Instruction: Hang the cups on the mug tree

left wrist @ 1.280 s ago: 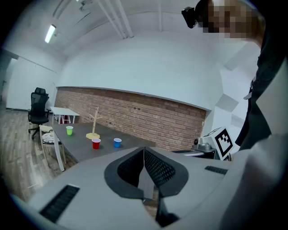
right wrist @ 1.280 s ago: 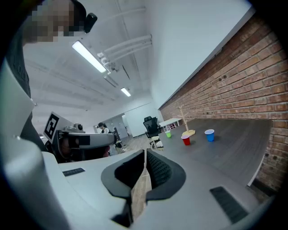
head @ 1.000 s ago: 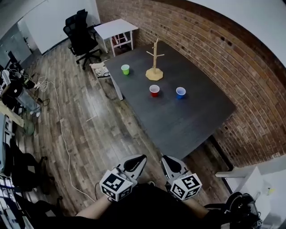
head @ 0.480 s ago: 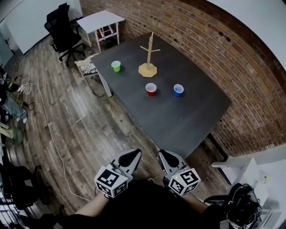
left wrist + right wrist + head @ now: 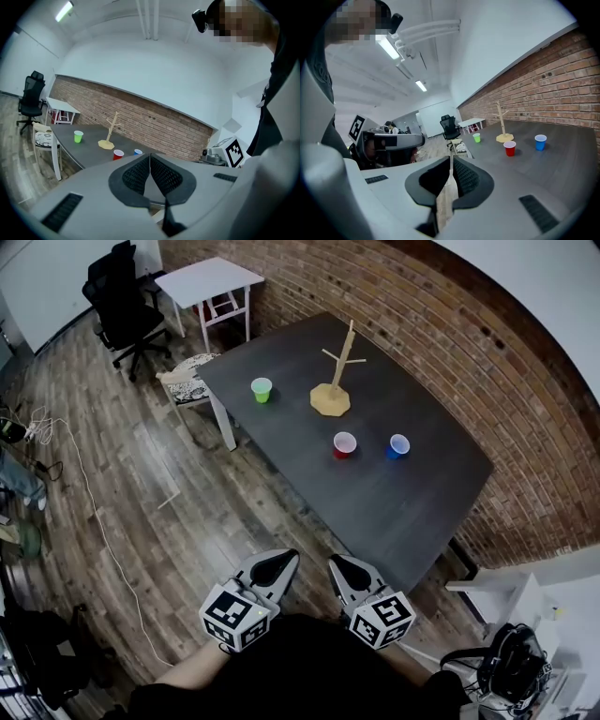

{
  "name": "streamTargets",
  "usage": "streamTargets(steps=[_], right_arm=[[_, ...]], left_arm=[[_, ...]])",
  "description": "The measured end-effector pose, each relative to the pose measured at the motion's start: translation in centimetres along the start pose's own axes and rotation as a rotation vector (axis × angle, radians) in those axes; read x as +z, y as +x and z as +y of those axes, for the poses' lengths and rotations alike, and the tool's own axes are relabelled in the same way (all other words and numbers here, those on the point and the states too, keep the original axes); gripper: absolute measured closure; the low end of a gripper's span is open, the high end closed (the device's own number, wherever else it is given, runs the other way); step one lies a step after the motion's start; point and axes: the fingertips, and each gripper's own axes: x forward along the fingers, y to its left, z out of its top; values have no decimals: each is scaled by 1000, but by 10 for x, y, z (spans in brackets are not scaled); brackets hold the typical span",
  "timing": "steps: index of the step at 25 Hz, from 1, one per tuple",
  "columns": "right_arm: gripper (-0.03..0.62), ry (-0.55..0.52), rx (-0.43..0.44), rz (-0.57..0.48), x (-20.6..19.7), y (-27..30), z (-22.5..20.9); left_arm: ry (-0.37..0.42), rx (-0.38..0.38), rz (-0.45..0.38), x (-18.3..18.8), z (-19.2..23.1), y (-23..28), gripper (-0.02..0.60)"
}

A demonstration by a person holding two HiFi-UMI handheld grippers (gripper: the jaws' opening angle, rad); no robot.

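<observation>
Both clenched & empty, left gripper (image 5: 279, 562) & right gripper (image 5: 339, 566) short of the table (image 5: 375, 507); green cup (image 5: 262, 388), red cup (image 5: 345, 443), blue cup (image 5: 399, 444) upright nr the mug tree (image 5: 336, 381).

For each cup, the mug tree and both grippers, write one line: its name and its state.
green cup: upright, not hung
red cup: upright, not hung
blue cup: upright, not hung
mug tree: upright, pegs bare
left gripper: shut, empty
right gripper: shut, empty
</observation>
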Motion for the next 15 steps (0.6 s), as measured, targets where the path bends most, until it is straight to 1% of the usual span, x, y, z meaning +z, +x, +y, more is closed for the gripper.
streamTargets(steps=[5,9,12,15], right_arm=[[551,10,-34,39,1,34,9],[551,24,-68,69,0,48,6],[551,46,-93,81,-3,56,-5],[551,100,-123,62,-2,69,-31]], left_arm=[[-29,-13,-1,3,40,-12,561],[-74,-32,0,1,60,-8,561],[-98,-64,33,-6,67,6,561],[-100,-75,66,-8,79,21,560]])
